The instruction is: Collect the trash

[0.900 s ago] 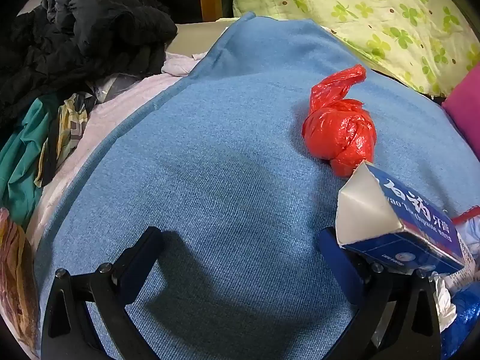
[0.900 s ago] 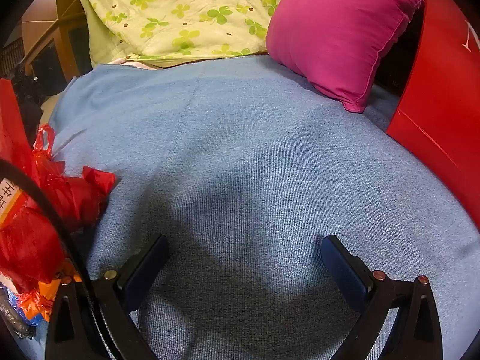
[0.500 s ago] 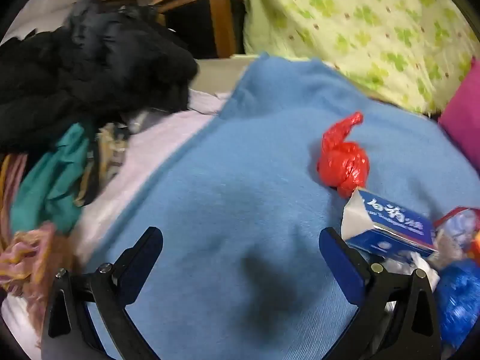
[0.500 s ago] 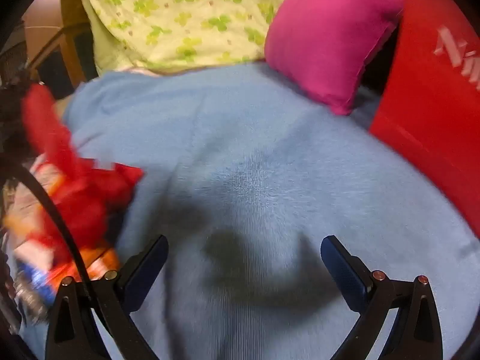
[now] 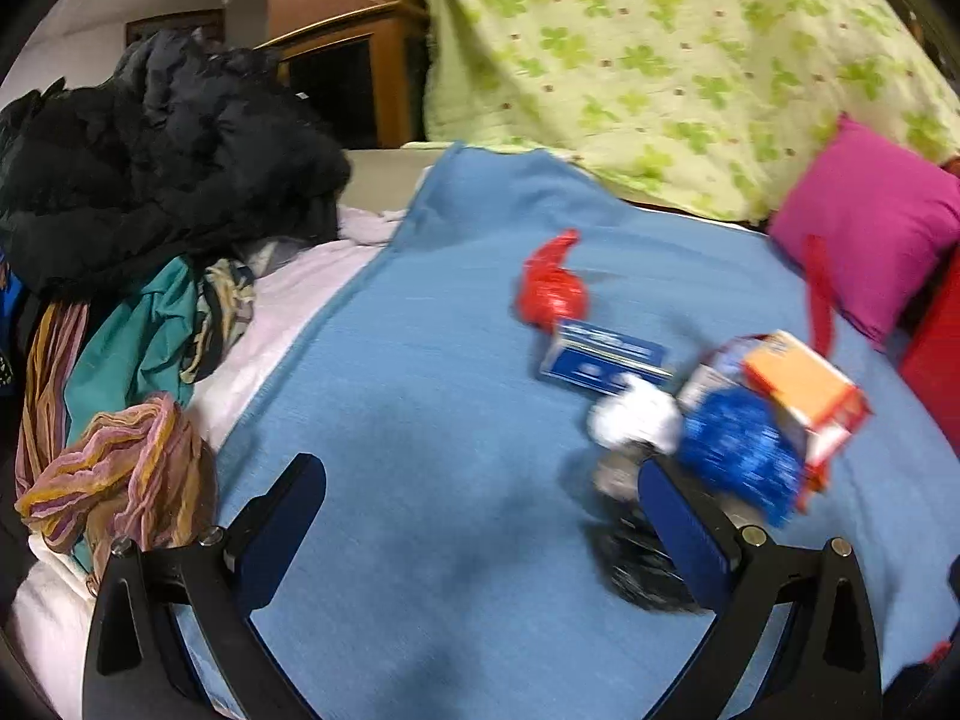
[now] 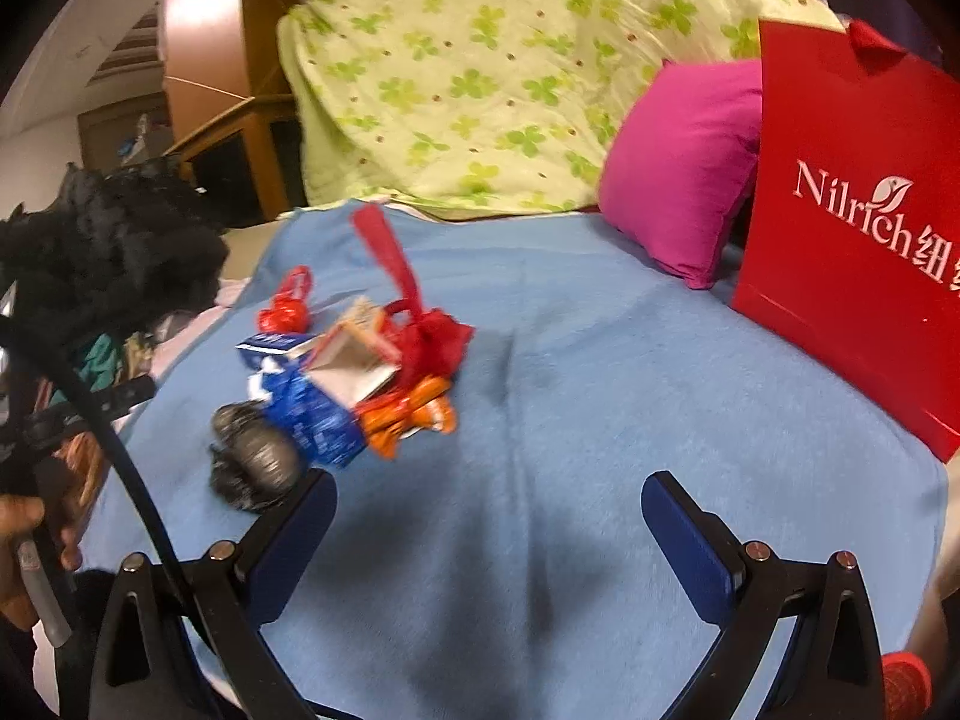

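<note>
From the left wrist, the left gripper (image 5: pixel 480 516) hangs agape and empty over the bed (image 5: pixel 420 360), trash (image 5: pixel 690 396) heaped beside its right finger, while from the right wrist the right gripper (image 6: pixel 486 528) gapes empty too (blurry), so gathering seems unstarted: next, close on one piece.

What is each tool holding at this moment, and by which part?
Nothing. The left tool and the right tool are both open, with only the blue blanket between their fingers. The trash pile lies untouched.
</note>
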Demonstrator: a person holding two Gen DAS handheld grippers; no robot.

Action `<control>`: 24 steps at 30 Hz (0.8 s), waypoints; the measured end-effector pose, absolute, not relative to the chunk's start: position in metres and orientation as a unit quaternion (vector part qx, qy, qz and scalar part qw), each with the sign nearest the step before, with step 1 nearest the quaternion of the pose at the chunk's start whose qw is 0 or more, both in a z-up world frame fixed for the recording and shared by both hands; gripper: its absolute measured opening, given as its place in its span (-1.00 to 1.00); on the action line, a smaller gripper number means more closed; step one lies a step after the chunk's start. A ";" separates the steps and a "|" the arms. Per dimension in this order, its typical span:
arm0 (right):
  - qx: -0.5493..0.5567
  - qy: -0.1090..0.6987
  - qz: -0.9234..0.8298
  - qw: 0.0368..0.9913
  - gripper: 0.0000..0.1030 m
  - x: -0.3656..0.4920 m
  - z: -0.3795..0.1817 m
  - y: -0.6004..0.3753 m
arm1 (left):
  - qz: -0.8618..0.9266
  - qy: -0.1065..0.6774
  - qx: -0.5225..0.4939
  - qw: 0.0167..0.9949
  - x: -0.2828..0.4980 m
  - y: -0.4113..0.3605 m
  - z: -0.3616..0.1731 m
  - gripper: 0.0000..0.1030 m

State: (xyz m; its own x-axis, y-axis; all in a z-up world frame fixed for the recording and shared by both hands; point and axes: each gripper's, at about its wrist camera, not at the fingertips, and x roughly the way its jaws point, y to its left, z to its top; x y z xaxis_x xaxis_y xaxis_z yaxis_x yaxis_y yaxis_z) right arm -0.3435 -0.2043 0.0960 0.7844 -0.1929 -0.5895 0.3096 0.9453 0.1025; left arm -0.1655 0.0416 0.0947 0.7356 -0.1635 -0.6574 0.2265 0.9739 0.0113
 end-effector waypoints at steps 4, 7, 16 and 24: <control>0.092 0.291 -0.130 0.944 1.00 -0.359 0.102 -0.196 | -0.124 0.344 0.044 0.930 -0.188 0.030 0.096 1.00; 0.090 0.283 -0.129 0.946 1.00 -0.367 0.106 -0.197 | -0.131 0.342 0.044 0.930 -0.200 0.022 0.100 1.00; 0.092 0.265 -0.142 0.949 1.00 -0.384 0.114 -0.194 | -0.150 0.337 0.043 0.928 -0.218 0.013 0.110 1.00; 0.092 0.266 -0.148 0.948 1.00 -0.385 0.112 -0.198 | -0.162 0.334 0.048 0.927 -0.220 0.006 0.110 1.00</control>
State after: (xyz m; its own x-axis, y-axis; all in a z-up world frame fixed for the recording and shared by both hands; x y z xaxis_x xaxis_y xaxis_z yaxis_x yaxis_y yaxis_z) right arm -0.3848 -0.1976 0.1122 0.8148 -0.2314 -0.5316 0.3298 0.9391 0.0966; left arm -0.2204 0.0063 0.1097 0.7244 -0.2694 -0.6346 0.3333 0.9426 -0.0198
